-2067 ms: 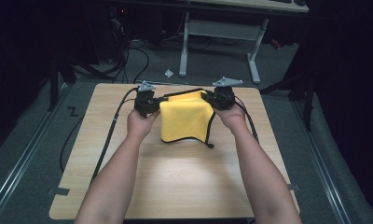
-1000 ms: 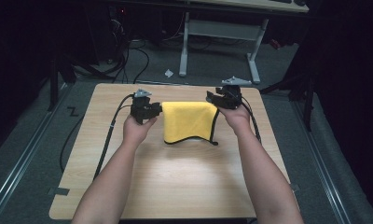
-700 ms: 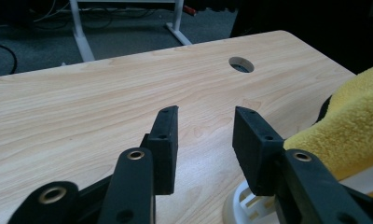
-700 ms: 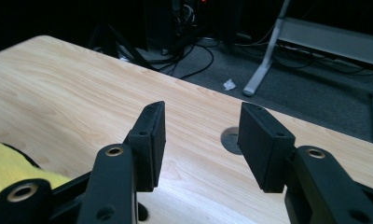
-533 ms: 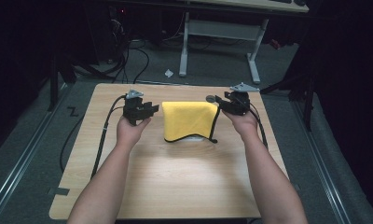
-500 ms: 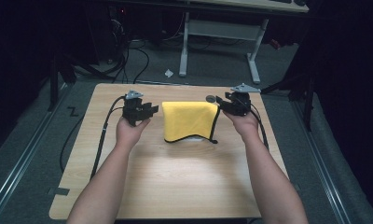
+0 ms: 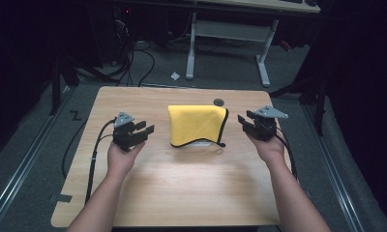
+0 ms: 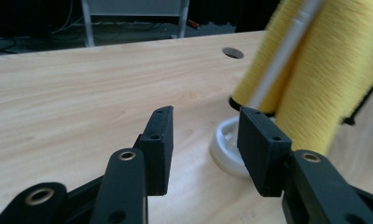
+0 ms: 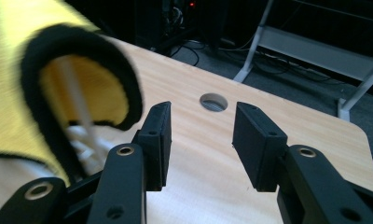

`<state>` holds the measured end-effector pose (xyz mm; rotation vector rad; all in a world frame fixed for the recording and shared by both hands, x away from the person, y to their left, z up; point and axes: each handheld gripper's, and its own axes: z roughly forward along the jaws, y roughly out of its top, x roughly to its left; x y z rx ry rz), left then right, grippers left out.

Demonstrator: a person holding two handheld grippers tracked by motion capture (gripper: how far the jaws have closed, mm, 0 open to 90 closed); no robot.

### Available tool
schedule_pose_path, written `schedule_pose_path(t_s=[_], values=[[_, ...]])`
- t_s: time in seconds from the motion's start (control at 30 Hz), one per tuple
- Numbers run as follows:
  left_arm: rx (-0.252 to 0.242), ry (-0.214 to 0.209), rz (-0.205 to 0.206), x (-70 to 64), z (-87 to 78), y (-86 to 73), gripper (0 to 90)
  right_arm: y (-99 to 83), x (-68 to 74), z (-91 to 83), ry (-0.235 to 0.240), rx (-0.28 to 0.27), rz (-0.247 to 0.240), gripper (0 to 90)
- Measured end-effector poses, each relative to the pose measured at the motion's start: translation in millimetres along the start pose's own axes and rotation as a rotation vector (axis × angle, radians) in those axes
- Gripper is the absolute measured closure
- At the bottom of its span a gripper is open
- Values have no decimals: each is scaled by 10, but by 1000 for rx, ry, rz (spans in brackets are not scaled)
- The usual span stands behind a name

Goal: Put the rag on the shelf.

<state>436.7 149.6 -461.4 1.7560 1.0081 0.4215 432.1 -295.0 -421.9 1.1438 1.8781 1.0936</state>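
**Tongs clear of the draped cloth**

From above, the left tongs [image 7: 144,130] and right tongs [image 7: 245,123] sit apart from the yellow cloth [image 7: 196,124], one on each side, jaws apart and empty. The cloth hangs mid-table [image 7: 182,183] over a white stand [image 7: 200,143].

In the left gripper view, the stand's base [image 8: 224,144] rests just beyond the spread jaws; approach slowly to avoid tipping it.

In the right gripper view, the cloth's black hem [image 9: 128,88] curls near the spread jaws; I'd pinch there.

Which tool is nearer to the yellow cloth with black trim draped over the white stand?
The right tool, by a little: it sits just off the yellow cloth's right edge, open. The left tool is off its left edge, open, slightly farther.
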Motion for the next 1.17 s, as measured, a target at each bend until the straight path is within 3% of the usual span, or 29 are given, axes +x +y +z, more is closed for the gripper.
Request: schedule_pose_path(t_s=[0.1, 0.13, 0.23, 0.27, 0.3, 0.37, 0.43, 0.47, 0.5, 0.53, 0.57, 0.6, 0.63, 0.7, 0.73, 0.77, 0.8, 0.83, 0.87, 0.93, 0.97, 1.03, 1.17], values=[[-4, -5, 1, -61, -105, -77, 554, -24, 73, -104, -14, 4, -15, 564], [-4, -11, 3, -128, -207, -168, 547, -55, 165, -205, -20, -4, -34, 550], [3, -12, -2, -198, -299, -267, 541, -85, 267, -305, -6, -5, -46, 510], [13, -23, -11, -276, -375, -367, 539, -134, 388, -393, 7, -22, -75, 492], [13, -23, -11, -276, -375, -367, 528, -134, 388, -393, 7, -22, -75, 492], [26, -27, 0, -368, -436, -465, 522, -198, 523, -470, 23, -32, -83, 486], [40, -56, -22, -452, -475, -566, 513, -268, 660, -518, 41, -19, -87, 473], [50, -64, -27, -501, -483, -621, 499, -351, 810, -553, 50, -4, -83, 465], [64, -70, -27, -554, -485, -681, 499, -351, 810, -553, 50, -4, -83, 465], [83, -73, -25, -613, -483, -747, 485, -451, 966, -565, 76, 29, -85, 442], [129, -57, 10, -749, -491, -868, 479, -512, 1047, -568, 84, 42, -84, 435], [129, -57, 10, -749, -491, -868, 484, -512, 1047, -568, 84, 42, -84, 435], [163, -79, 39, -879, -496, -947, 489, -667, 1195, -560, 141, 61, -56, 390], [187, -99, 62, -944, -477, -972, 475, -919, 1341, -537, 135, 60, -43, 408], [213, -106, 109, -1058, -427, -1022, 475, -1049, 1403, -519, 122, 87, -65, 450], [228, -122, 118, -1094, -387, -1032, 477, -1090, 1447, -482, 148, 157, -93, 384], [237, -137, 121, -1121, -346, -1041, 476, -1101, 1471, -460, 162, 175, -133, 366], [244, -143, 120, -1143, -308, -1048, 475, -1112, 1473, -449, 144, 166, -159, 393], [249, -149, 114, -1161, -277, -1051, 475, -1113, 1453, -427, 136, 173, -148, 385], [253, -156, 120, -1172, -261, -1049, 474, -1107, 1393, -392, 148, 184, -73, 385], [253, -156, 120, -1172, -261, -1049, 474, -1107, 1382, -391, 146, 181, -67, 384], [258, -147, 102, -1133, -255, -1059, 473, -1119, 1370, -401, 123, 177, -103, 384], [246, -148, 77, -1095, -281, -1053, 470, -1153, 1322, -411, 133, 191, -79, 386]])
